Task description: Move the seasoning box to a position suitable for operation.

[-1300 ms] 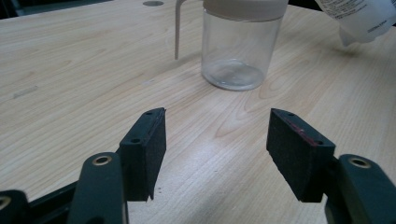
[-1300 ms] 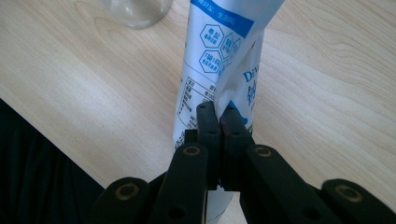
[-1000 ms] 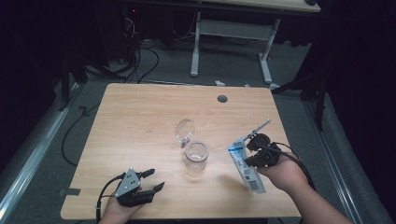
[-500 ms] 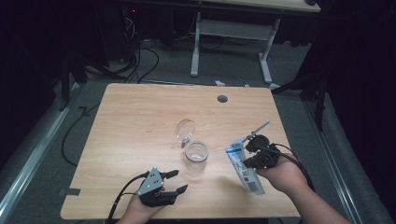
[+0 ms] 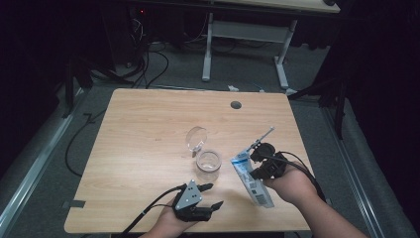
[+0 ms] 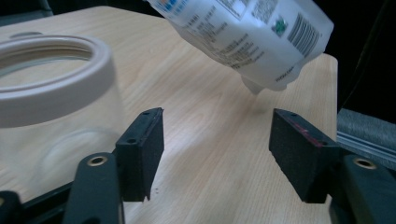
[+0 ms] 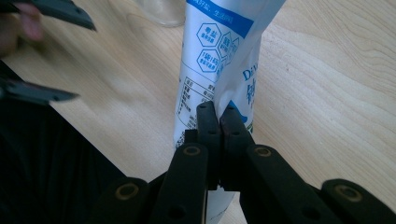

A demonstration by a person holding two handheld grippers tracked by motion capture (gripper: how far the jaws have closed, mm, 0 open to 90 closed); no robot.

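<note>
Near the table's [image 5: 148, 129] front edge we had the left gripper [image 5: 210, 196] wide open, jaws just opening further, nothing between them, jar [image 5: 208, 163] just ahead beside its lid [image 5: 196, 138]; right gripper [image 5: 257, 161] clamped tight on the pouch [image 5: 250, 181], held tilted right of the jar

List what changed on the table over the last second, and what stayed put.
The left gripper slid right along the near edge of the light wooden table, toward the clear glass jar; its jaws have just been opening, with nothing between them. The right gripper kept pinching the white and blue plastic pouch in the same spot. The jar and its clear round lid did not move.
</note>
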